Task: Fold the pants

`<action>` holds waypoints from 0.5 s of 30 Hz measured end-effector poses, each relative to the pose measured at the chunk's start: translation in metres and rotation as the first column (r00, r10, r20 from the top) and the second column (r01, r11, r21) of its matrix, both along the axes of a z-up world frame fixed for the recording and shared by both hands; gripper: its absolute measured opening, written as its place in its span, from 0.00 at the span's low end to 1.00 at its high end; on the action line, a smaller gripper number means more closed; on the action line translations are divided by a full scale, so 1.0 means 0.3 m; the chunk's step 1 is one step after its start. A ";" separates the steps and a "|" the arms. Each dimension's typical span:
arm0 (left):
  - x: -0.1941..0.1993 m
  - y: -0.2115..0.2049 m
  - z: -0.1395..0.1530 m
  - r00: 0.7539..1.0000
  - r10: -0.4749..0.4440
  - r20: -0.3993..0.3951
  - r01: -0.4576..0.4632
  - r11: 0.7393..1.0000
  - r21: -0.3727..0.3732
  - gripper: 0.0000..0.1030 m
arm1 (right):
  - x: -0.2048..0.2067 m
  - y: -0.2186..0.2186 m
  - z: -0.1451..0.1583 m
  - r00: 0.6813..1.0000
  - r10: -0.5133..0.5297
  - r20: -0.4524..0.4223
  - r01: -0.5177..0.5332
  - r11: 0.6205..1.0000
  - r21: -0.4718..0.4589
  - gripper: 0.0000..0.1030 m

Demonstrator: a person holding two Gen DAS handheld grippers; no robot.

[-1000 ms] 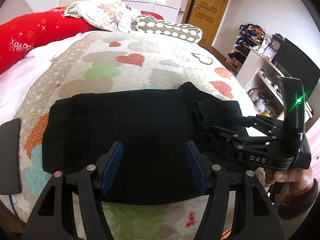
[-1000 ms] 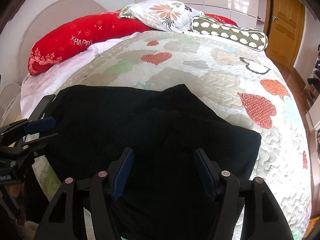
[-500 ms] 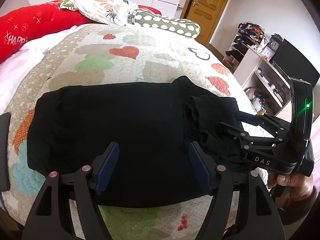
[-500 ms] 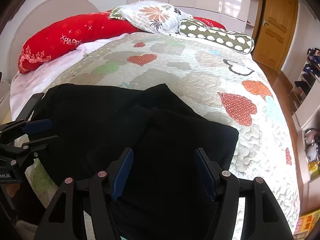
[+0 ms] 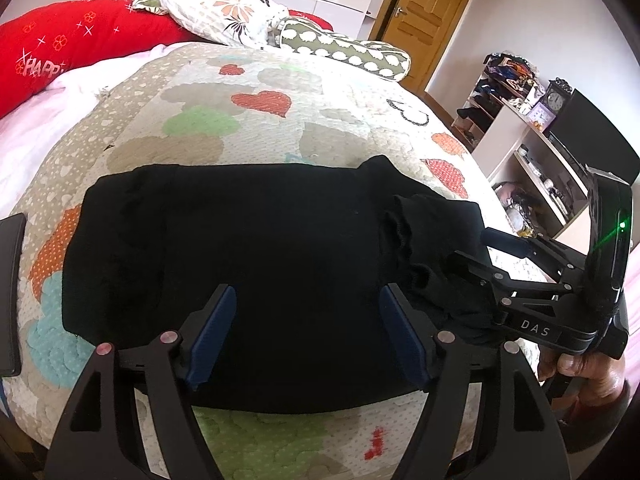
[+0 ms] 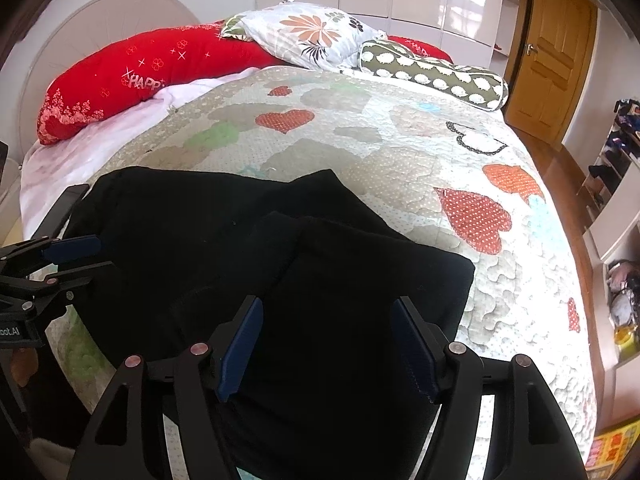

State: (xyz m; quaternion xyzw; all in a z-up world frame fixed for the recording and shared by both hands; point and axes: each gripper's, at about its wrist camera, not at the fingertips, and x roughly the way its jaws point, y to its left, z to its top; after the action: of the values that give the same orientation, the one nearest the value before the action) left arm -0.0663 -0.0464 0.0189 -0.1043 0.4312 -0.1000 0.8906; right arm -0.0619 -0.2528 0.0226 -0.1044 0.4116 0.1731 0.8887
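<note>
So right now I've got the black pants [image 5: 256,264] lying flat across the near end of the quilt [image 5: 256,128], already folded down into a fairly compact rectangle, with a thicker doubled-up layer on the right side. My left gripper [image 5: 306,332] hangs over the near edge of the fabric with its blue pads spread and nothing pinched between them. My right gripper [image 6: 326,348] sits over that thicker stack, and its jaws are opening, pads clear of the cloth as far as I can see. I'd say both are angled down at the near hem because that's the edge you'd grab for another fold away from me. A dark phone-like slab [image 5: 10,292] sits at the bed's left edge, well out of the way.
</note>
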 end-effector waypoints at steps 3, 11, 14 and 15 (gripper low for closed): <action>-0.007 0.015 0.001 1.000 0.006 -0.001 -0.006 1.000 -0.009 0.72 | 0.002 0.007 0.003 1.000 0.009 -0.002 -0.009 1.000 0.005 0.67; -0.099 0.151 0.014 0.997 0.072 -0.001 -0.071 0.995 -0.071 0.81 | 0.036 0.073 0.042 0.993 0.115 -0.009 -0.113 0.988 0.106 0.70; -0.149 0.236 0.009 0.991 0.136 -0.004 -0.136 0.986 -0.092 0.82 | 0.065 0.148 0.068 0.983 0.182 0.004 -0.181 0.974 0.139 0.74; -0.168 0.274 0.004 0.986 0.169 -0.009 -0.169 0.980 -0.102 0.82 | 0.076 0.183 0.076 0.977 0.215 0.007 -0.214 0.965 0.150 0.75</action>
State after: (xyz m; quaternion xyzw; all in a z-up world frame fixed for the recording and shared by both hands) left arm -0.1166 0.0357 0.0201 -0.1861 0.4152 -0.0461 0.8893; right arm -0.0390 -0.1980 0.0456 -0.0805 0.3877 0.2991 0.8682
